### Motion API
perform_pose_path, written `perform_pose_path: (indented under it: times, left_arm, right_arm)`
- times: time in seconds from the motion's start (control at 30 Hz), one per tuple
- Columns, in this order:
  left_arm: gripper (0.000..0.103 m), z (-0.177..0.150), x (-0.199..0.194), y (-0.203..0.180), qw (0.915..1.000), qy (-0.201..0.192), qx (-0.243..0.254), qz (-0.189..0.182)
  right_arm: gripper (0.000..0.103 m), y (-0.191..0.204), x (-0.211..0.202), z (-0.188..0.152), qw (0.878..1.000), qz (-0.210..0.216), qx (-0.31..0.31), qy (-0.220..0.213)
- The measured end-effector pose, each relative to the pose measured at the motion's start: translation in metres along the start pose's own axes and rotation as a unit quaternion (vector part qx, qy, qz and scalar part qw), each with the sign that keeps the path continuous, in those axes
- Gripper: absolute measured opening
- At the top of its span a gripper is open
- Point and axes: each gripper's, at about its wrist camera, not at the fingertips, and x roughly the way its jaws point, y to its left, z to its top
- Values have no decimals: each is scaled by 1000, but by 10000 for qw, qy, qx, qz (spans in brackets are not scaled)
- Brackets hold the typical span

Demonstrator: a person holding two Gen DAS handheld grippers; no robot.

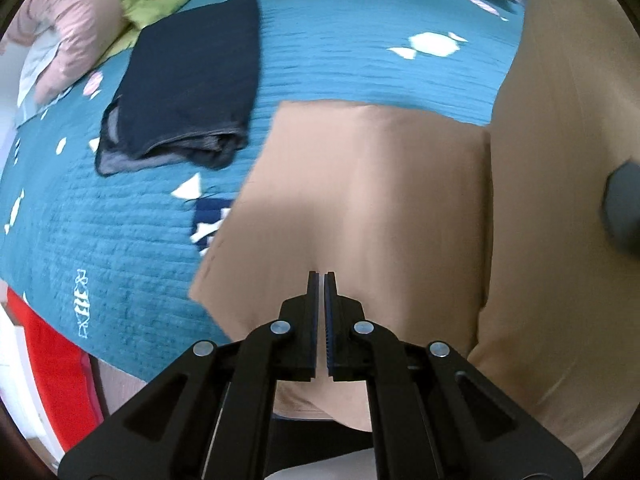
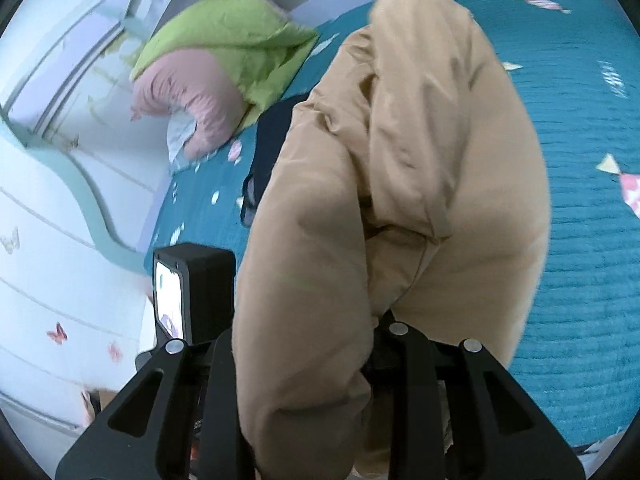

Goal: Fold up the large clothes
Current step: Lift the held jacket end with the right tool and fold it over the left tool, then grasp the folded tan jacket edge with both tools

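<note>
Right wrist: right gripper [image 2: 360,360] clamped on tan garment [image 2: 400,160], draped over it.

A tan garment [image 1: 360,200], plain and smooth, fills the centre and right of the left wrist view, part spread flat over the teal bed [image 1: 120,240], part rising up the right edge. In the right wrist view it hangs bunched and creased through the middle. A folded dark navy garment [image 1: 192,80] lies upper left.
</note>
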Motion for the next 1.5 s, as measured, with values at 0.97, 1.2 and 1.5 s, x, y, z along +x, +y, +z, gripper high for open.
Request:
perform_pose_path:
  times: [0.97,1.2,1.5]
  left_arm:
    - [8,-10,-1,156,9781,121,-1776,1076]
    - [8,24,-29,93,9945,-530,-907,3]
    - [8,84,-9,16,9847,-1370,259,-1049]
  right_arm:
    - [63,13,108,-14,9742,1473,211,1695]
    - [44,13,8,7,9948,-384,-757,-568]
    - [12,-48,7,17,9742,-1566,-457,-1557]
